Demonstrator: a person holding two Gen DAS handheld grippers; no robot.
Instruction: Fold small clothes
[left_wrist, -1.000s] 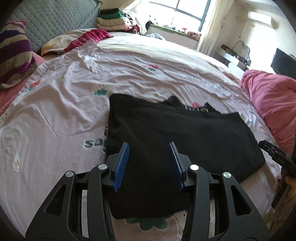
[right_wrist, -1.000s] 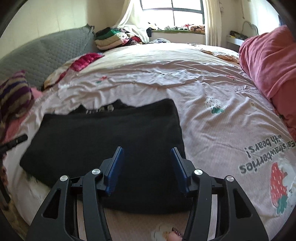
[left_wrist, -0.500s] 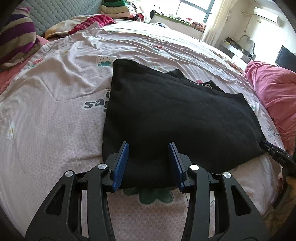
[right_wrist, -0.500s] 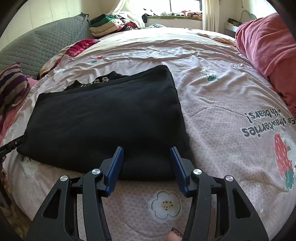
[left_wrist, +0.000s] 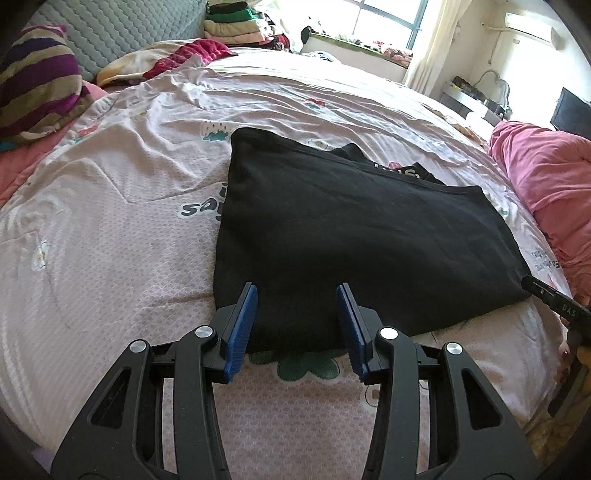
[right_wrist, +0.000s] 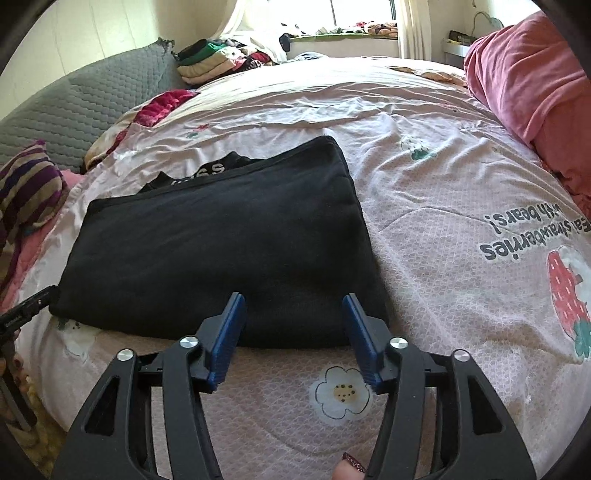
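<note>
Left wrist view is showing the left gripper (left_wrist: 297, 290) hanging at the bottom centre of the frame, its blue pads spread apart with nothing pinched between them; their tips are framing the near hem of the black garment (left_wrist: 354, 240). That garment is lying folded flat in the middle of the frame on the pink printed bedspread (left_wrist: 110, 251), and a second black layer with white lettering is peeking out past its far edge. At the right edge, part of the right gripper (left_wrist: 550, 299) is poking in just beside the garment's near right corner. A striped pillow (left_wrist: 37, 92) is sitting at the upper left and a pink blanket (left_wrist: 546, 184) is bunching at the right.

Right wrist view is showing the right gripper (right_wrist: 293, 295) at the bottom centre, its jaws having just been widening, standing apart and gripping nothing, with the garment's (right_wrist: 221, 251) near hem showing between the pad tips. The garment is filling the centre and left of the frame. A fingertip (right_wrist: 351, 470) is showing at the bottom edge. A stack of folded clothes (right_wrist: 210, 61) is resting at the top, left of centre.
</note>
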